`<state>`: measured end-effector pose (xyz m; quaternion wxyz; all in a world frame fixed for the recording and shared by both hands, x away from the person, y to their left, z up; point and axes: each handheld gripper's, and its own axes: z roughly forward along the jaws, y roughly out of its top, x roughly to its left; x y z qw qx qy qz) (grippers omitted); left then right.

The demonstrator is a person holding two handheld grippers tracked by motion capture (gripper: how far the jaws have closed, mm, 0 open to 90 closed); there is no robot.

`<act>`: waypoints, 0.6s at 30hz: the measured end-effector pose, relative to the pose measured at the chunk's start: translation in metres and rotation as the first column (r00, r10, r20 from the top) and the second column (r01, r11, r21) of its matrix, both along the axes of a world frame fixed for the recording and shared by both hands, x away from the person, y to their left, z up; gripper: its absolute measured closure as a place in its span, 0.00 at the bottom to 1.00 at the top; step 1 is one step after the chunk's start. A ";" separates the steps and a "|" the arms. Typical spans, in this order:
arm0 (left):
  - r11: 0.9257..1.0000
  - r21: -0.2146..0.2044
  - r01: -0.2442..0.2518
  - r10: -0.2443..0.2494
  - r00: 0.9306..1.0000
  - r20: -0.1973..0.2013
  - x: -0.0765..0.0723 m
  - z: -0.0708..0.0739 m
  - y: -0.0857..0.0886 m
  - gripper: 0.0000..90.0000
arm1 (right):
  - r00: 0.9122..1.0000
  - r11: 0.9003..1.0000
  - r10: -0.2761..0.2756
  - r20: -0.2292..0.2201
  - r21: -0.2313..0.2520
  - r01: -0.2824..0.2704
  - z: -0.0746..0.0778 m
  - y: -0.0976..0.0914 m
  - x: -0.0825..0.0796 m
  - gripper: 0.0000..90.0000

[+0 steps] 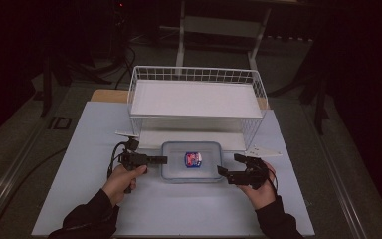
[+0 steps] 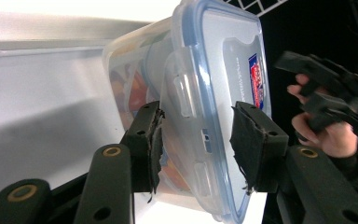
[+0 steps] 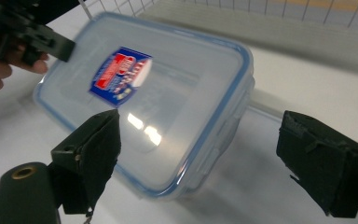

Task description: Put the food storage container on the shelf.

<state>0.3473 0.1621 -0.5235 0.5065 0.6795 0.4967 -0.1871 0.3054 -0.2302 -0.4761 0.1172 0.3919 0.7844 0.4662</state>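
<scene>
Your two hands are sitting nearest, one at each short end of the container.

Left gripper [image 1: 160, 160] is pinching the left end of the clear lidded container [image 1: 191, 160]: in the left gripper view the pads are bracketing the lid rim and clasp, closed in on it, though whether both are pressing hard you can't quite tell. Right gripper [image 1: 230, 166] is hanging just off the right end, jaws spread wide with nothing between them; in the right gripper view the container [image 3: 154, 100] is lying ahead and to the left of the gap. Long axis is running hand to hand across the table [image 1: 179, 214]. Beyond it the white wire basket [image 1: 196, 99] is standing close behind. Right hand needs to be sliding inward along that axis, I'd judge.
</scene>
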 end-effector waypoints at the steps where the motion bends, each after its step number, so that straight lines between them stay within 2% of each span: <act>1: 1.000 0.000 0.005 -0.005 1.000 0.016 -0.002 0.000 0.000 0.61 | 1.000 1.000 0.001 -0.015 0.005 -0.001 -0.002 0.000 0.002 0.15; 5: 1.000 -0.009 0.020 -0.020 0.998 0.052 -0.008 0.000 0.002 0.62 | 0.995 0.998 0.023 -0.095 0.052 -0.018 -0.011 -0.001 0.011 0.16; 7: 1.000 -0.011 0.029 -0.028 0.997 0.070 -0.010 0.001 0.002 0.63 | 0.992 0.998 0.023 -0.120 0.064 -0.016 -0.014 -0.002 0.016 0.16; 11: 0.999 0.001 0.046 -0.046 0.994 0.101 -0.015 0.002 0.001 0.64 | 0.982 0.993 0.060 -0.180 0.109 -0.041 -0.019 -0.006 0.023 0.20; 18: 0.998 0.001 0.065 -0.064 0.988 0.137 -0.018 0.002 0.002 0.64 | 0.969 0.990 0.102 -0.223 0.123 -0.076 -0.025 -0.008 0.029 0.34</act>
